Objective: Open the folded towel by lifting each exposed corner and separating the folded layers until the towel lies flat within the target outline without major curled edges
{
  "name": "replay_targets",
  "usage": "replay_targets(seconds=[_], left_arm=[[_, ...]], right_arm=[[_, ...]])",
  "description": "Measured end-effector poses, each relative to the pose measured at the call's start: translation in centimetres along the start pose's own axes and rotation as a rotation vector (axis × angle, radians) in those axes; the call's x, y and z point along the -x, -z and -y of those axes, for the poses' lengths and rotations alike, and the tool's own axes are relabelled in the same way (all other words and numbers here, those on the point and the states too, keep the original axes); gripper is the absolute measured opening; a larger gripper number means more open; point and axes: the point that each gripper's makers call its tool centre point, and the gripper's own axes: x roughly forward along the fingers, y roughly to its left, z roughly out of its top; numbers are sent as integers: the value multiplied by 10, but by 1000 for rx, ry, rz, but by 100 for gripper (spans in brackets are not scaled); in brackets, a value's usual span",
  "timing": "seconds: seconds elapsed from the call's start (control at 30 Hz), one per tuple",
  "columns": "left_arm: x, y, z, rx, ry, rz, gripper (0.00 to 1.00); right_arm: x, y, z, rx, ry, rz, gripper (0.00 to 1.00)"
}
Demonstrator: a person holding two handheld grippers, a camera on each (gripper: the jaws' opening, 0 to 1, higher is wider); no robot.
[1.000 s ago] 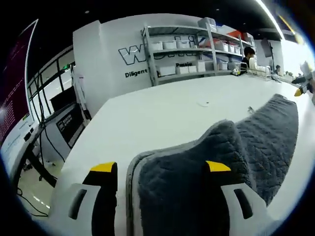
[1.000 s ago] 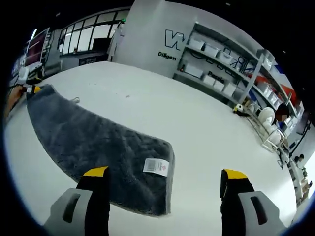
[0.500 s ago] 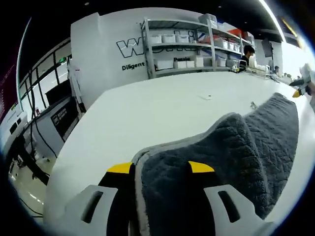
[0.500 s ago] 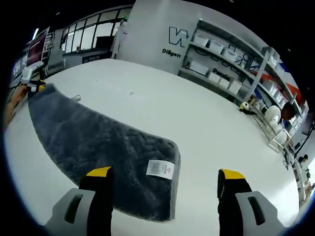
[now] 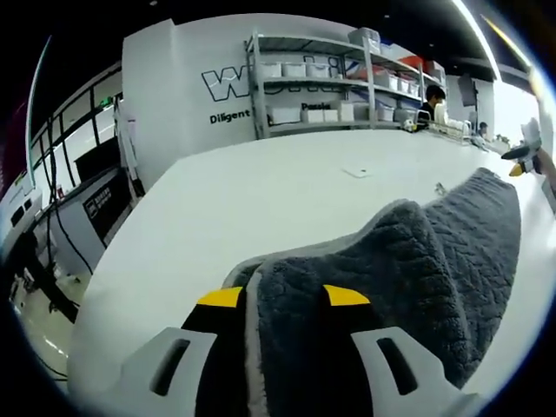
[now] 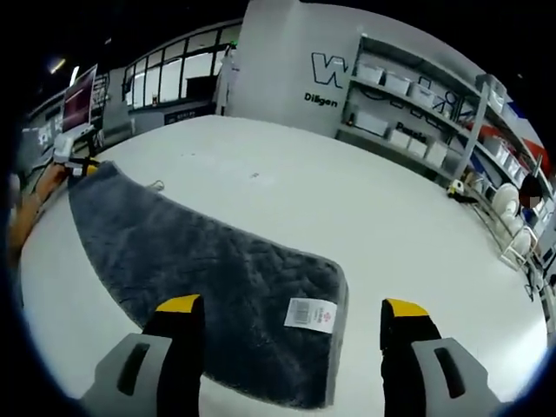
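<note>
A dark grey quilted towel point(image 6: 200, 269) lies stretched across the white table point(image 6: 287, 182). A white label point(image 6: 310, 314) sits near its closest corner. My right gripper point(image 6: 291, 306) hangs open just above that corner, nothing between its jaws. In the left gripper view the towel point(image 5: 434, 243) humps up at its near end, and my left gripper point(image 5: 282, 297) is shut on that raised corner, lifting it off the table. The right gripper point(image 5: 526, 156) shows small at the towel's far end. The left gripper point(image 6: 76, 161) and a hand show at the far end in the right gripper view.
White shelving point(image 5: 347, 78) with boxes stands along the back wall beyond the table point(image 5: 261, 191). A small light object point(image 5: 356, 172) lies on the table's far part. A dish rack point(image 6: 508, 217) and a person stand at the far right. Desks and monitors point(image 6: 82, 100) lie past the left edge.
My left gripper's jaws have come together on the towel's raised corner. The right gripper view has shifted slightly, so the towel's labelled corner sits more between the open jaws.
</note>
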Motion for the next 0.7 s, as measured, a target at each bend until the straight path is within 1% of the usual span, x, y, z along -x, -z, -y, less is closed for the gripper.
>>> replay_targets(seconds=[0.13, 0.2, 0.27, 0.33, 0.43, 0.53, 0.6, 0.7], left_arm=[[0, -1, 1, -24, -2, 3, 32], [2, -1, 4, -50, -2, 8, 29], [3, -2, 6, -72, -3, 10, 24], [4, -1, 8, -89, -5, 11, 20], [4, -2, 10, -109, -7, 11, 16], [5, -2, 11, -129, -17, 14, 14], [5, -3, 11, -139, -21, 19, 13], [5, -4, 9, -151, -26, 25, 12]], right_arm=[[-5, 0, 1, 3, -18, -7, 80], [-9, 0, 2, 17, -28, -8, 77], [-15, -5, 2, 37, -38, 17, 69], [-21, -10, 5, 52, -47, 39, 60], [-33, -14, 13, 65, -45, 46, 51], [-48, -14, 24, 70, -31, 32, 42], [-60, -12, 31, 49, -31, 23, 37], [-70, -5, 29, -8, -59, 7, 35]])
